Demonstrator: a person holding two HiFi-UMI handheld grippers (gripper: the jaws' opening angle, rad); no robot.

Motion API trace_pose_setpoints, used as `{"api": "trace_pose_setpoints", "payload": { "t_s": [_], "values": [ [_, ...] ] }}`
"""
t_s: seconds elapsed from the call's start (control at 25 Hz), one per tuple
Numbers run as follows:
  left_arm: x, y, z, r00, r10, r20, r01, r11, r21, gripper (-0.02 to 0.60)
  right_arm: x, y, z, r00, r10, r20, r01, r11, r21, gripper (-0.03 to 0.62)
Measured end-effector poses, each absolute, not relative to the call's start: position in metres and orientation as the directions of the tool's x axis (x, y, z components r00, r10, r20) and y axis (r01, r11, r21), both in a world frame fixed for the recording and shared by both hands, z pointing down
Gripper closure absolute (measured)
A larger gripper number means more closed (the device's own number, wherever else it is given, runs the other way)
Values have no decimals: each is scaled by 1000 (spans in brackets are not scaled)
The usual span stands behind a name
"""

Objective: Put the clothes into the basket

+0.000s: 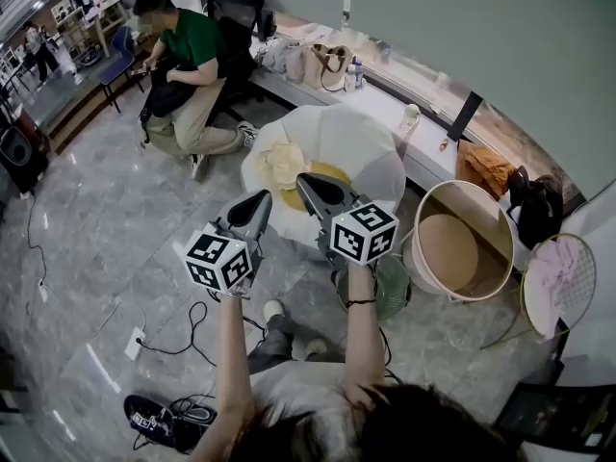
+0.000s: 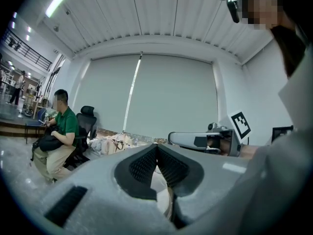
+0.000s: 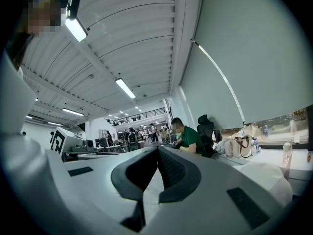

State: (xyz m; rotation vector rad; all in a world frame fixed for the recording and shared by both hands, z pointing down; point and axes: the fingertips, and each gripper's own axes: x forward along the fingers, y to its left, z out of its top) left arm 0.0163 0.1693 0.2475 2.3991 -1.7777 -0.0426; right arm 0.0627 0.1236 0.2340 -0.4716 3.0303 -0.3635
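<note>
Left gripper (image 1: 258, 205) and right gripper (image 1: 310, 187) both pressed together, empty. Clothes (image 1: 287, 166) heaped on white round surface (image 1: 375, 147) just ahead; basket (image 1: 450, 248) well right. Risk: shoving pile off edge if not spread before contact.

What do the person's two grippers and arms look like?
Left gripper and right gripper: grey tapered wedges, dark ribbed jaws, each bearing a white cube with black square markers. Forearms bare; dark band on the right wrist.

Cream and yellow clothes (image 1: 287, 166) on white surface (image 1: 361, 142), empty round basket (image 1: 450, 246) nearby.
</note>
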Motion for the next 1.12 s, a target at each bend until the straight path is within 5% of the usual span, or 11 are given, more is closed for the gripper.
{"api": "trace_pose_setpoints", "payload": {
  "t_s": [1.12],
  "values": [
    [-95, 50, 298, 462, -876, 137, -876, -427, 224, 571, -48, 17, 294, -891, -447, 79, -446, 829, -338, 585]
  ]
}}
